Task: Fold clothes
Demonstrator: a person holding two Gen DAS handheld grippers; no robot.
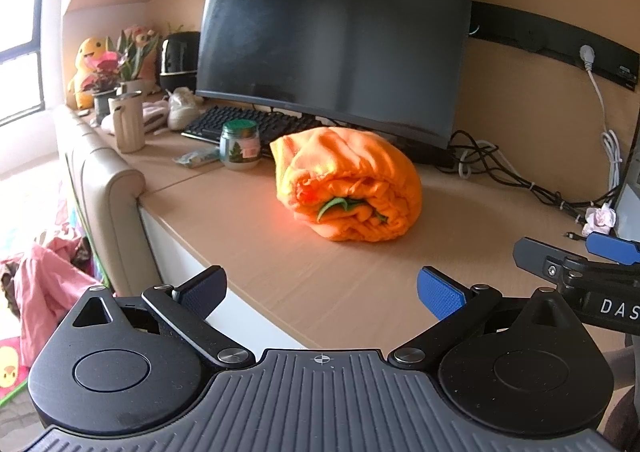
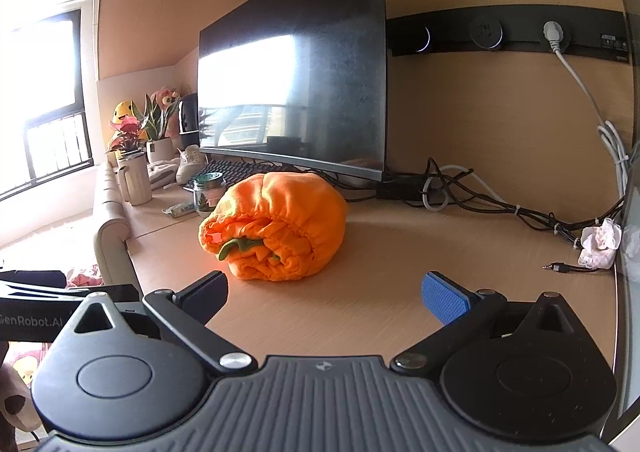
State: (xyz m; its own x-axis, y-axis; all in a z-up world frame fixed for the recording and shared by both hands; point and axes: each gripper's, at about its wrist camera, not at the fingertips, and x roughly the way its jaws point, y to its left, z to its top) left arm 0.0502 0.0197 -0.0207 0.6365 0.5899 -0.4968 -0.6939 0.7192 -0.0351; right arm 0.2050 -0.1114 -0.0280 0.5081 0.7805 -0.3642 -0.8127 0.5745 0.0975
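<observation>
An orange garment (image 1: 348,184) lies rolled into a thick bundle on the wooden desk (image 1: 280,252), with a bit of green cloth showing at its open end. The same orange garment (image 2: 276,224) sits in front of the monitor in the right wrist view. My left gripper (image 1: 322,290) is open and empty, held a short way back from the bundle near the desk's front edge. My right gripper (image 2: 326,294) is also open and empty, to the right of the bundle and apart from it. Part of the right gripper (image 1: 580,264) shows at the right edge of the left wrist view.
A large dark monitor (image 1: 336,36) and keyboard (image 1: 244,124) stand behind the bundle. A glass jar (image 1: 239,145), a beige cup (image 1: 128,124), plants and a yellow plush (image 1: 86,68) crowd the left of the desk. Cables (image 2: 500,204) trail at the right. A padded bed frame (image 1: 108,188) adjoins the desk's left end.
</observation>
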